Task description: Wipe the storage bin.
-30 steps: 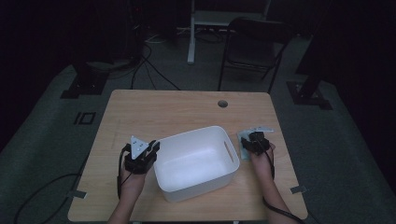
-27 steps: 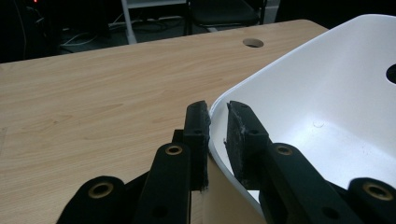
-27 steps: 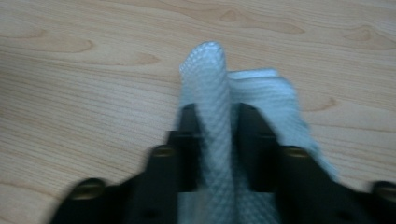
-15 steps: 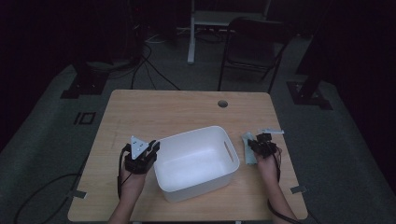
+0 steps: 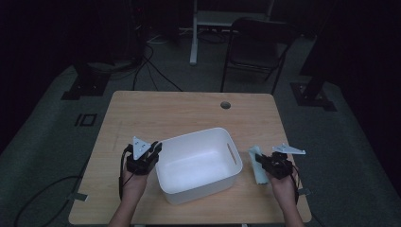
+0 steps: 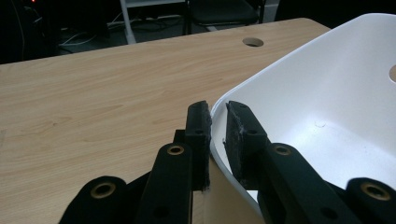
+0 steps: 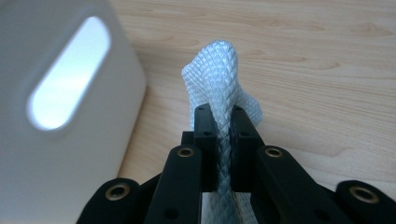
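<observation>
A white plastic bin (image 5: pixel 201 191) stands in the middle of the wooden table (image 5: pixel 189 113), with a slot handle in its right wall (image 7: pixel 65 74). My left gripper (image 5: pixel 153 150) is at the bin's left side, its jaws shut on the rim (image 6: pixel 218 112), one pad outside and one inside the bin wall (image 6: pixel 327 93). My right gripper (image 5: pixel 261 161) is to the right of the bin. It is shut (image 7: pixel 219 112) on a pale blue woven cloth (image 7: pixel 217 70), which stands up between the pads. In the high view the cloth (image 5: pixel 257 174) hangs close to the tabletop.
A round cable hole (image 5: pixel 225 105) sits near the table's far edge. A dark folding chair (image 5: pixel 257 42) and a white frame stand beyond the table. Cables lie on the floor at left. The right gripper is near the table's right edge.
The right hand has moved right and back toward the person, away from the bin's right wall, and its jaws have shut on the blue cloth. The left gripper has kept still on the rim.
</observation>
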`<move>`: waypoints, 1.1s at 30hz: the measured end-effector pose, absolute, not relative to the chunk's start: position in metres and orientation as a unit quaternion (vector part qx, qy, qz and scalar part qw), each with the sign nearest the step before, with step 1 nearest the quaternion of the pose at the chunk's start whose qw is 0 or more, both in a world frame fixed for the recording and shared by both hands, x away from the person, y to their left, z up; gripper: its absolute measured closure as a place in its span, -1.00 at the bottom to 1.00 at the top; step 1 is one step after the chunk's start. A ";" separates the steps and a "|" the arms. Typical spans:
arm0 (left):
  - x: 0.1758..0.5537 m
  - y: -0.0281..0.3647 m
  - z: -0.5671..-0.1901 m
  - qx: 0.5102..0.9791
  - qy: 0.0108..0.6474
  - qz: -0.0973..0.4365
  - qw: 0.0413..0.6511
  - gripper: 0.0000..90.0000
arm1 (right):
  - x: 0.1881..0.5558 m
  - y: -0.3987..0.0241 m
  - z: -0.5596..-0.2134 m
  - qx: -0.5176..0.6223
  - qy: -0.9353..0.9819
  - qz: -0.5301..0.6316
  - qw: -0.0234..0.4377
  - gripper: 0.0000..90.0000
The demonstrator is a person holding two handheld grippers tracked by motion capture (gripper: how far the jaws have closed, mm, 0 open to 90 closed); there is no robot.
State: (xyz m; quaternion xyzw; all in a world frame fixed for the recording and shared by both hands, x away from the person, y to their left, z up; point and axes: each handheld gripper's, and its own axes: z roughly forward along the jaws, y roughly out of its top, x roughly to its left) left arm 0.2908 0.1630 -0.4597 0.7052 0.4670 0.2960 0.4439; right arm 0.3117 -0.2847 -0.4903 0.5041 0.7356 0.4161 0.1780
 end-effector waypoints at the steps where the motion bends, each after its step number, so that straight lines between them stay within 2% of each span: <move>1: 0.291 0.163 -0.460 0.704 0.468 0.296 0.445 0.77 | 0.305 -0.284 -0.487 0.499 0.736 0.421 0.178 0.88; 14: 0.298 0.172 -0.461 0.700 0.469 0.283 0.458 0.79 | 0.276 -0.285 -0.454 0.471 0.717 0.487 0.164 0.88; 19: 0.299 0.171 -0.460 0.703 0.467 0.285 0.454 0.79 | 0.257 -0.273 -0.431 0.422 0.717 0.538 0.140 0.88; 22: 0.299 0.171 -0.460 0.704 0.466 0.286 0.453 0.79 | 0.252 -0.267 -0.424 0.405 0.722 0.543 0.143 0.88; 33: 0.298 0.170 -0.460 0.703 0.468 0.288 0.451 0.78 | 0.259 -0.249 -0.443 0.404 0.745 0.518 0.112 0.88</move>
